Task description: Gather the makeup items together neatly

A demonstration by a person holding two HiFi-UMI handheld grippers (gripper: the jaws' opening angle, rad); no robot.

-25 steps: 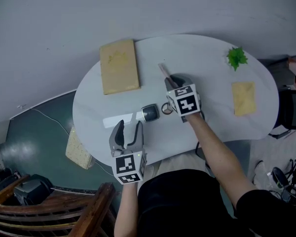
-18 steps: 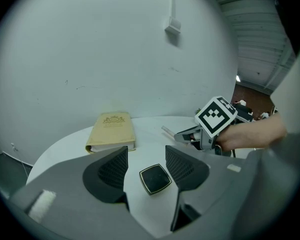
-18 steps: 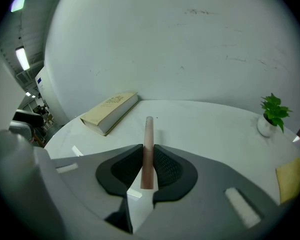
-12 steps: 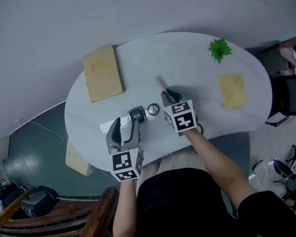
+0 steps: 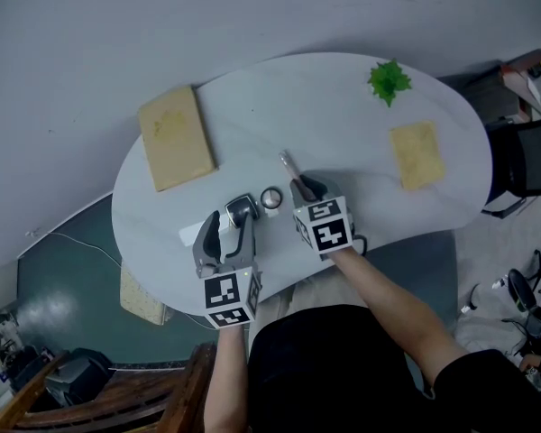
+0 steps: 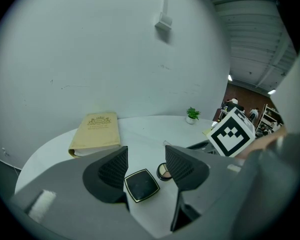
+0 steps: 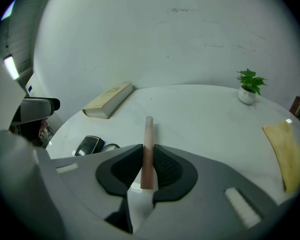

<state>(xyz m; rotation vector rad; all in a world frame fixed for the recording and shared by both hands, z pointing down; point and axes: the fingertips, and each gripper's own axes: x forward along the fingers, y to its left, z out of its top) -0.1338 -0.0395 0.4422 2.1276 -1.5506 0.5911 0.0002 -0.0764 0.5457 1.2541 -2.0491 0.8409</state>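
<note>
1. A rounded white table (image 5: 252, 106) stands against a pale grey wall, seen steeply from above.
2. A tan book (image 5: 174, 136) lies flat at the table's far left.
3. A yellow cloth (image 5: 417, 154) lies at the right side, well apart from the makeup.
4. The left gripper (image 6: 146, 166) hangs at the near edge with its jaws spread apart and nothing between the pads.
5. The right gripper (image 7: 147, 169) is just beside it, its jaws clamped on a thin pink stick (image 7: 148, 144), which juts out past the tips and away from the person.
6. A small green plant (image 5: 389, 81) sits at the far right edge.
7. A black square compact (image 6: 141, 185) lies on the table just ahead of the left jaws, untouched.
8. A small round compact (image 6: 164, 171) lies just beside the square one, between it and the right gripper.
</note>
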